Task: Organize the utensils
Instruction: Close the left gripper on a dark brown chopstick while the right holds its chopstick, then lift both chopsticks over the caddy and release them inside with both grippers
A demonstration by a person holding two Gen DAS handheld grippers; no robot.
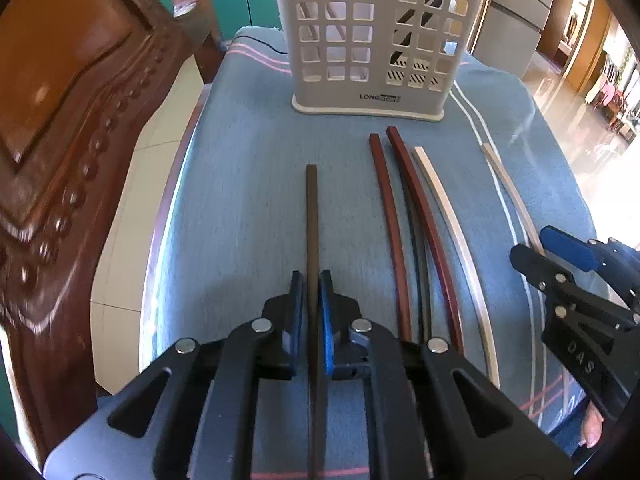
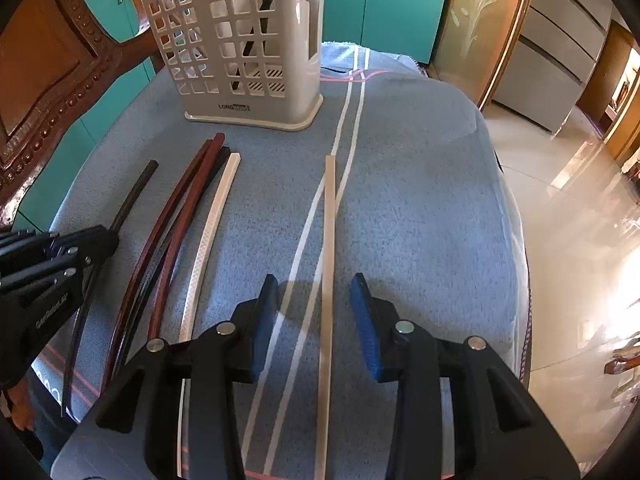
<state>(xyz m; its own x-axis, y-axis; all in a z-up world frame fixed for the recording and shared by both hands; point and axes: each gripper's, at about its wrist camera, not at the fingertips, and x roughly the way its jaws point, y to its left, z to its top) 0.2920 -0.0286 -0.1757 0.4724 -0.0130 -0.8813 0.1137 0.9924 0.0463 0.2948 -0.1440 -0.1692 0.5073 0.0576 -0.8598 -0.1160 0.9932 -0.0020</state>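
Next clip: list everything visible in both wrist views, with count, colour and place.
Utensil holder: one, pale grey lattice, far end of the cloth; dark sticks inside.
Dark chopstick: one, between the left gripper's pads.
Red-brown chopsticks: two, side by side, mid-cloth.
White chopstick: one, beside the red pair.
Beige chopstick: one, between the right gripper's fingers.
Cloth: one, blue, striped.
Wooden chair: one, brown, left.
Left gripper: closed on the dark chopstick.
Right gripper: open.

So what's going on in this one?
A person with two handheld claws is sorting chopsticks on a blue cloth. The left claw has closed on a dark chopstick; the right claw is open, straddling a pale chopstick that lies on the cloth. Two reddish chopsticks and a white chopstick lie between them. The slotted holder already contains dark sticks.
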